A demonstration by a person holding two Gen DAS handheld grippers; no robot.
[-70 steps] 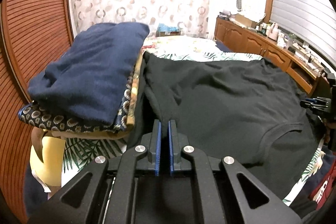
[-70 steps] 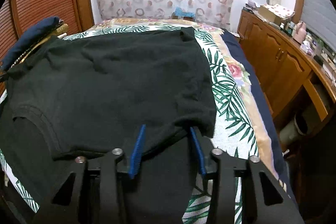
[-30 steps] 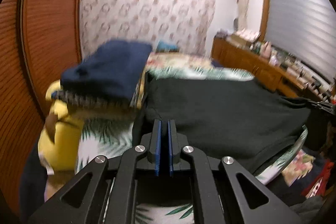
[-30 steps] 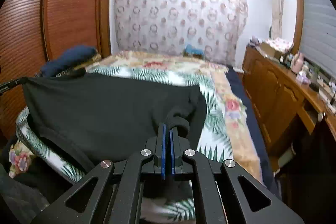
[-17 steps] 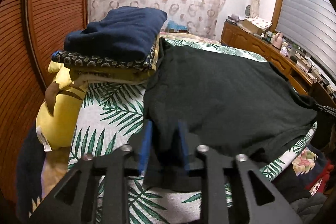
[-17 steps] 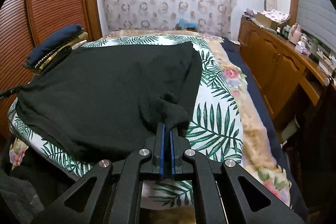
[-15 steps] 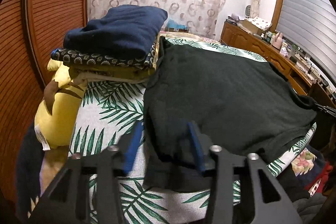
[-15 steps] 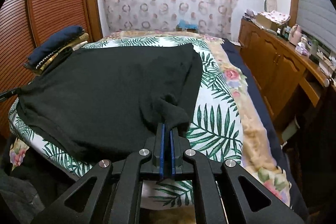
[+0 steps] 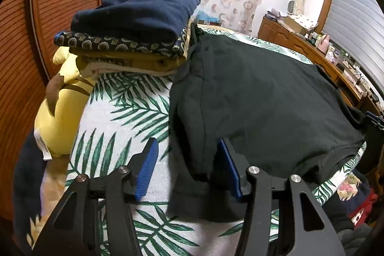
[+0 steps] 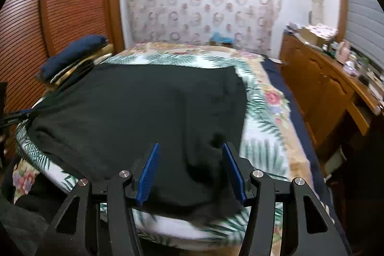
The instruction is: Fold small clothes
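Note:
A black T-shirt [image 9: 259, 97] lies spread flat on the palm-leaf bedspread [image 9: 124, 112]. It also shows in the right wrist view [image 10: 144, 112]. My left gripper [image 9: 187, 169] is open, its blue pads on either side of the shirt's near left corner. My right gripper [image 10: 190, 172] is open over the shirt's near right corner, with the cloth lying loose between the pads. Neither gripper holds anything.
A stack of folded clothes [image 9: 136, 28], navy on top, sits at the bed's left, also seen in the right wrist view [image 10: 74, 56]. A yellow plush toy [image 9: 57, 109] lies beside it. A wooden cabinet [image 10: 331, 97] runs along the right. Ribbed wooden doors [image 10: 60, 11] stand on the left.
Both grippers carried the shirt's near edge forward and lowered it onto the bed. The left gripper opened first, then the right gripper opened and let the cloth drop.

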